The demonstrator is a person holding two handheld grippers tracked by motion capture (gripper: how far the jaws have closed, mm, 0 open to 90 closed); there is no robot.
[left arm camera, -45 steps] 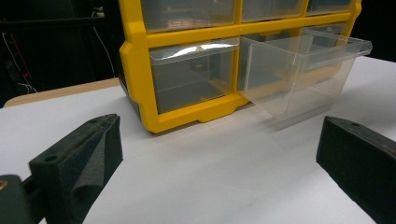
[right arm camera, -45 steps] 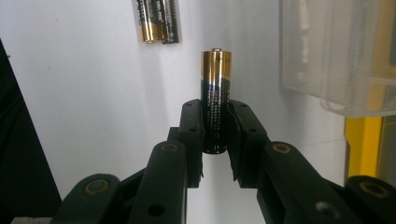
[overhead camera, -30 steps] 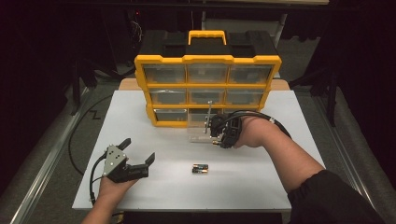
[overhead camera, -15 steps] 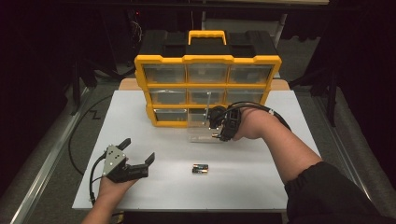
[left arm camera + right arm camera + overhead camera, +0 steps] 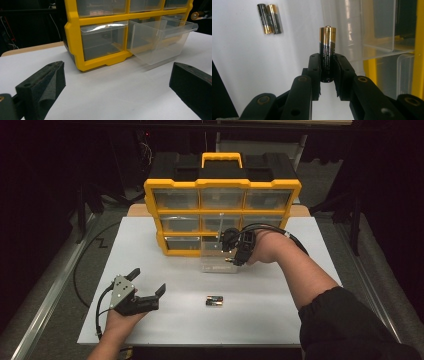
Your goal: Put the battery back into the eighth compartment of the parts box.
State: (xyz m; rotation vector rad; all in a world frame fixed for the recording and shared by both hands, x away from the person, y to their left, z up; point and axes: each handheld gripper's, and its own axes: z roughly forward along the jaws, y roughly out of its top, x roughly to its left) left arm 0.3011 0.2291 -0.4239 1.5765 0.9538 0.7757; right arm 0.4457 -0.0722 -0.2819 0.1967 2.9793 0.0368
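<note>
A yellow and black organizer (image 5: 222, 217) with clear drawers stands at the back of the white table. One clear drawer (image 5: 218, 255) (image 5: 160, 41) of its bottom row is pulled out toward me. My right gripper (image 5: 231, 251) (image 5: 327, 75) hovers over that drawer, shut on a black and gold battery (image 5: 327, 52) that stands upright between its pads. Two more batteries (image 5: 214, 301) (image 5: 269, 18) lie side by side on the table in front. My left gripper (image 5: 147, 287) (image 5: 115, 85) rests open at the front left, with nothing between its jaws.
The white table top (image 5: 280, 310) ends at a front edge close to my forearms. A black cable (image 5: 82, 270) trails off the left side. Dark floor and stands surround the table.
My right gripper has shifted slightly up and back over the pulled-out drawer, still holding the battery. The left gripper has stayed where it was.
</note>
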